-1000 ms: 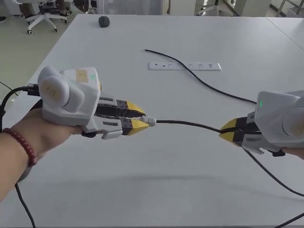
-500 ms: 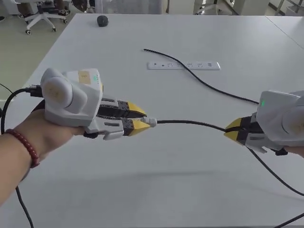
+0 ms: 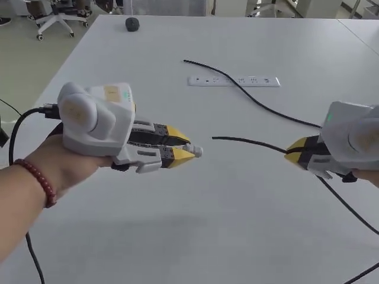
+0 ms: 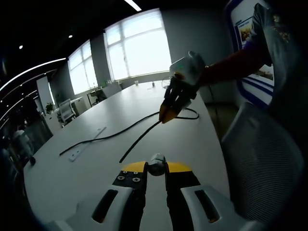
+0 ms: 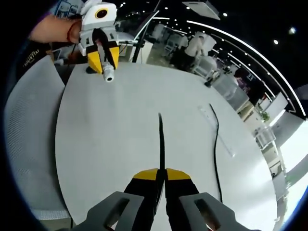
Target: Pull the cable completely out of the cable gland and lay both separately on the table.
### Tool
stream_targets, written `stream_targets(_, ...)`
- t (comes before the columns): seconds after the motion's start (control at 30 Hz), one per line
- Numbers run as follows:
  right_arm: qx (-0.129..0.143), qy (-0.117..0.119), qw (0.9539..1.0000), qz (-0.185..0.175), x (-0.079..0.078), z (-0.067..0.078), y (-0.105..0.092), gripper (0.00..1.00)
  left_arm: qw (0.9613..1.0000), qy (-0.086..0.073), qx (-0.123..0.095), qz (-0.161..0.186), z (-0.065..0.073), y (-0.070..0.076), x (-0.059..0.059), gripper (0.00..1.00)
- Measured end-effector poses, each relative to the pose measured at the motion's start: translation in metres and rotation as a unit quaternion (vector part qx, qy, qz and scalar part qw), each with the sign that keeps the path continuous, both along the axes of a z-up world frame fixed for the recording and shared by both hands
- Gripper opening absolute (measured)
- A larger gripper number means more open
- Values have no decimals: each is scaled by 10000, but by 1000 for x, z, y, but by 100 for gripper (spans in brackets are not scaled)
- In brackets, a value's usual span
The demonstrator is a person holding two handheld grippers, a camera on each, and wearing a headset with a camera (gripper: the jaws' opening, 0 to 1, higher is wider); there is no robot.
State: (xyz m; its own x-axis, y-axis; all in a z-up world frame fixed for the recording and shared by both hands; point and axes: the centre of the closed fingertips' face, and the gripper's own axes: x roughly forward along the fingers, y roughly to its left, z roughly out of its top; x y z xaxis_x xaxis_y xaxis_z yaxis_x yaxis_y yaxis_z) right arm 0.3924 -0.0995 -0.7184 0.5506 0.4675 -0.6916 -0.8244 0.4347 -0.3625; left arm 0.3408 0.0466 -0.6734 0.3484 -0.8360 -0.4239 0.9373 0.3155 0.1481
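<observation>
Just pulled free — cable point(image 3: 249, 142) mid-frame, pinched in right gripper point(image 3: 291, 152); cable gland point(image 3: 196, 152) clamped in left gripper point(image 3: 187, 148) — laying-down remains.

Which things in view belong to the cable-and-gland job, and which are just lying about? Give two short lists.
Belonging to the job:
- cable gland, held in the left gripper
- cable, held in the right gripper, its end free of the gland

Just lying about:
- power strip
- second black cable, running past the strip
- small dark object, far back
</observation>
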Motion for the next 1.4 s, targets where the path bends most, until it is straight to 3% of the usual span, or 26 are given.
stream_targets(0.1,169,86,9996,-202,22,-1,7,0,10000,0,-44,-46,-1,-6,-1,15)
stream_targets(0.47,163,288,9973,-659,89,-35,23,0,9998,98,-155,-19,-10,-9,8,15)
stream_targets(0.53,-28,300,9973,-663,100,-46,22,0,9998,104,-160,-16,-11,-9,10,15)
stream_targets(0.63,-98,474,9955,-816,113,-63,20,0,9998,120,-176,-30,-13,-11,13,15)
stream_targets(0.97,-294,831,9915,-953,128,-97,16,0,9995,206,-242,-7,-20,-10,19,15)
stream_targets(1.17,-289,1003,9901,-934,129,-107,23,0,9993,230,-290,4,-21,-12,22,15)
stream_targets(1.4,-242,1056,9894,-963,129,-106,28,0,9990,256,-360,31,-25,-11,24,15)
